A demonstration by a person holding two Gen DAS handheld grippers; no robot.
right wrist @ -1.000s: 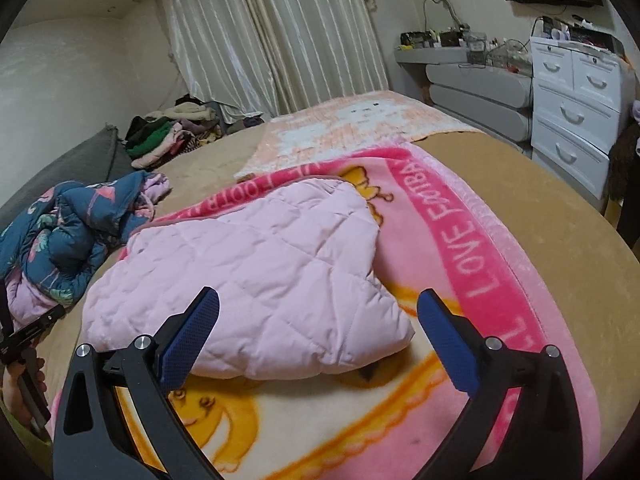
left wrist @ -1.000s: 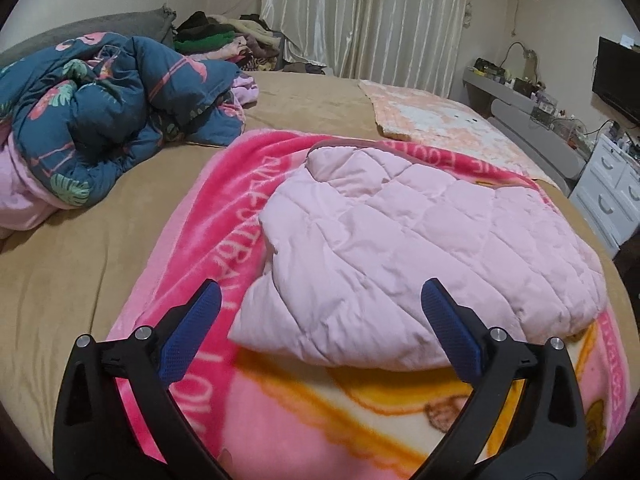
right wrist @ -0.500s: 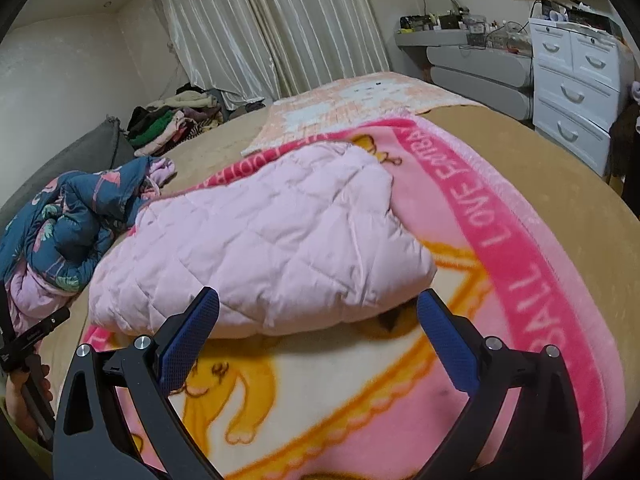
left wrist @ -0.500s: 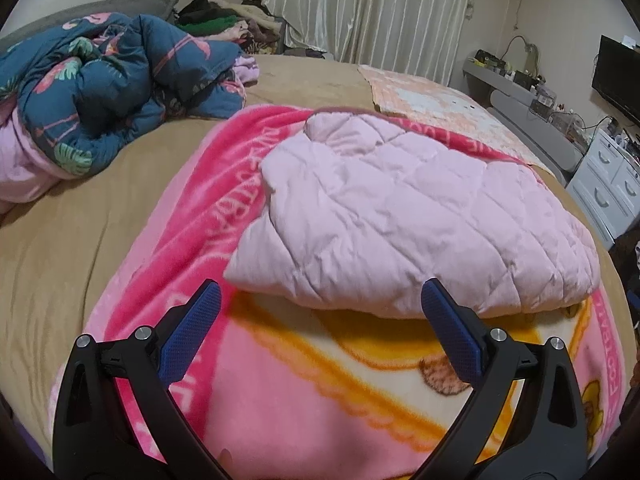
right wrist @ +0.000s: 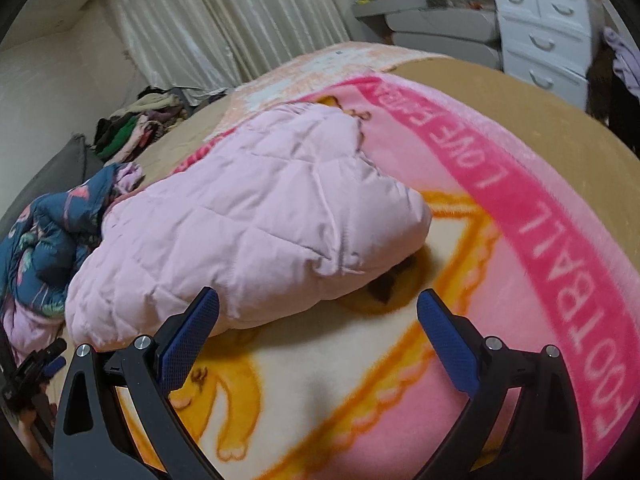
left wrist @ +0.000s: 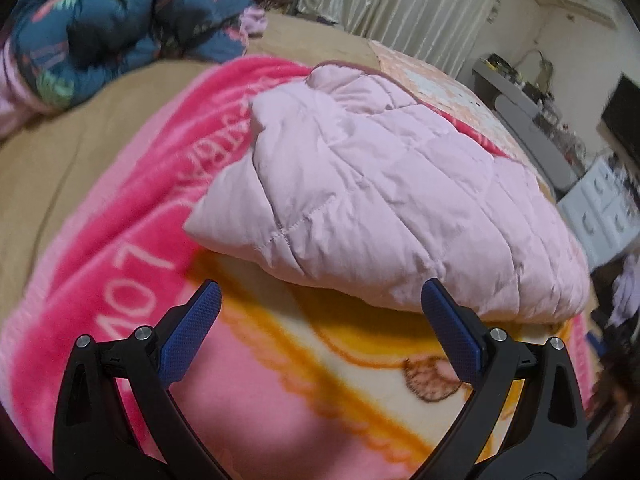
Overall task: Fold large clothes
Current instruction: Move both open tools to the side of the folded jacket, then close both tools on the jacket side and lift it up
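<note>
Since the earlier frames you have drawn both tools back toward the near blanket edge and tilted them. Your left tool (left wrist: pixel 320 308) has its fingers spread apart and holds nothing; your right tool (right wrist: pixel 318 312) is likewise spread and empty. Just beyond both lies the folded pink quilted jacket (left wrist: pixel 380 200), resting on the pink cartoon blanket (left wrist: pixel 132 208) that covers the bed (right wrist: pixel 540 104). Farther left sits a crumpled navy floral comforter (left wrist: pixel 120 28). White curtains (right wrist: pixel 224 20) hang at the back.
</note>
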